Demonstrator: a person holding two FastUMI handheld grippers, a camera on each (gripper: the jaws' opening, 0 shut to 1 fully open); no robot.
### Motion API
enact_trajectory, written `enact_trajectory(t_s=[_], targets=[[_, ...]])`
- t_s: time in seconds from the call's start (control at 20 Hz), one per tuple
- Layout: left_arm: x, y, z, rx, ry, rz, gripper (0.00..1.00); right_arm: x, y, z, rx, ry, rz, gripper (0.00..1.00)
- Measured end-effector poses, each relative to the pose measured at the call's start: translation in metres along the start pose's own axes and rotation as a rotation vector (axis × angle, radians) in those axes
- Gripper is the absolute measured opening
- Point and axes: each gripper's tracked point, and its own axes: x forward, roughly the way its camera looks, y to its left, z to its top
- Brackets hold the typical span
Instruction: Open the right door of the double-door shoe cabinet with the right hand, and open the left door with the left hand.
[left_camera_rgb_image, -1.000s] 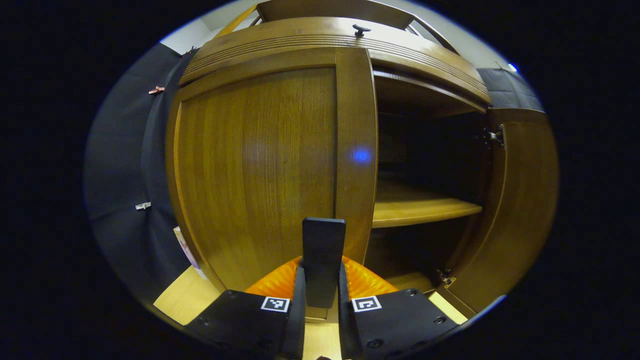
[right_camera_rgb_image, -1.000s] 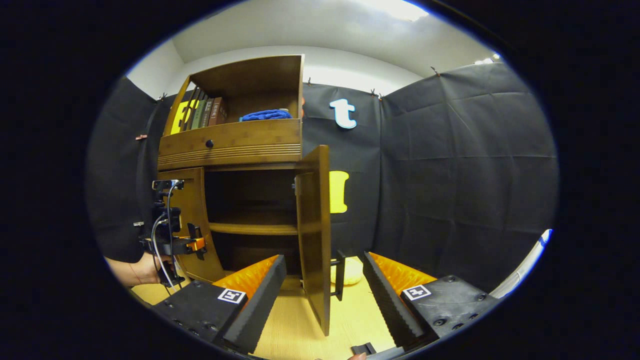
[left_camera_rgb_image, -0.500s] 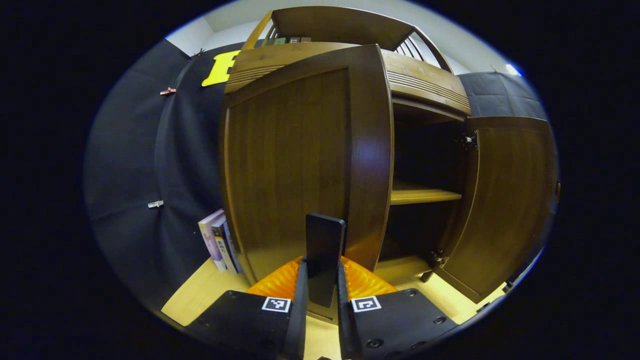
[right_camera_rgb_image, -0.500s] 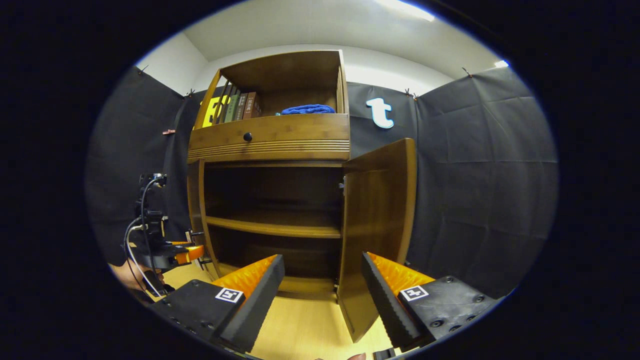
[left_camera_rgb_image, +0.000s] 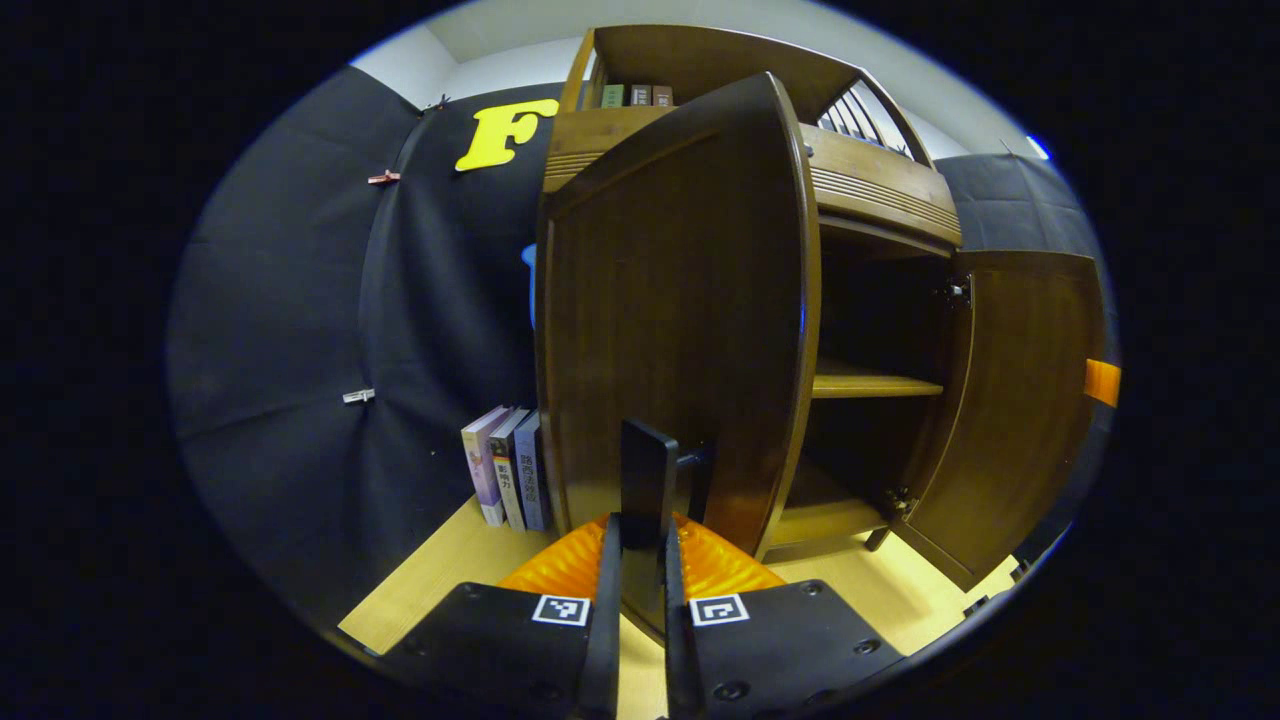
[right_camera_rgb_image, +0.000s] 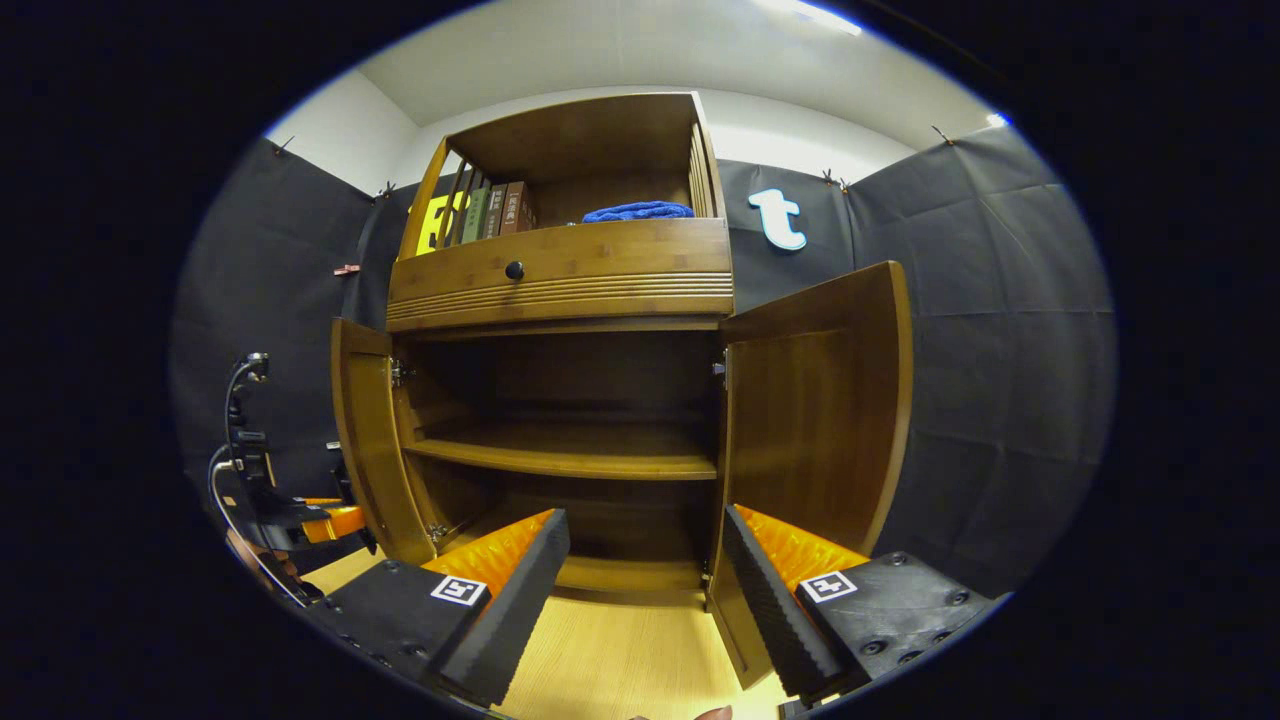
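The wooden shoe cabinet (right_camera_rgb_image: 560, 290) stands with both doors swung out. In the left gripper view my left gripper (left_camera_rgb_image: 640, 535) is shut on the black handle (left_camera_rgb_image: 648, 470) of the left door (left_camera_rgb_image: 680, 320), which is angled well away from the cabinet front. The right door (left_camera_rgb_image: 1020, 400) stands wide open beyond it. In the right gripper view my right gripper (right_camera_rgb_image: 645, 530) is open and holds nothing, a short way back from the cabinet's middle. There the left door (right_camera_rgb_image: 368, 440) and right door (right_camera_rgb_image: 815, 410) flank the dark inside with its shelf (right_camera_rgb_image: 570, 458). The left gripper (right_camera_rgb_image: 300, 518) shows at the left door.
Books (left_camera_rgb_image: 505, 465) stand on the pale wooden floor (right_camera_rgb_image: 620, 660) left of the cabinet. Above the doors are a drawer with a black knob (right_camera_rgb_image: 514, 270) and an open top compartment with books (right_camera_rgb_image: 490, 210) and a blue cloth (right_camera_rgb_image: 638, 211). Black cloth walls close the booth.
The left gripper has pulled the left door from nearly closed to well open. The right gripper, open throughout, has turned from the right door's edge to face the cabinet front.
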Motion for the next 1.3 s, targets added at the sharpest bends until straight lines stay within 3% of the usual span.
enact_trajectory(t_s=[0.2, 0.35, 0.45, 0.85, 1.05, 1.3], targets=[[-0.013, 0.029, -0.001, -0.010, -0.014, -0.001, 0.18, 0.000, 0.008, -0.007, 0.025, 0.021, 0.001, 0.96], [-0.019, 0.050, -0.001, 0.009, -0.025, 0.000, 0.15, 0.003, 0.015, -0.012, 0.027, 0.036, -0.008, 1.00], [-0.022, 0.064, 0.002, -0.006, -0.032, 0.006, 0.15, 0.006, 0.021, -0.011, 0.048, 0.034, -0.020, 0.96], [-0.033, 0.132, 0.002, -0.020, -0.040, 0.011, 0.13, 0.018, 0.053, -0.013, 0.061, 0.012, -0.060, 0.98], [-0.036, 0.136, 0.003, -0.011, -0.042, -0.032, 0.15, 0.019, 0.065, -0.012, 0.043, 0.004, -0.058, 0.98], [-0.054, 0.137, 0.018, 0.017, -0.088, 0.012, 0.16, 0.021, 0.066, -0.008, 0.030, -0.008, -0.046, 0.98]])
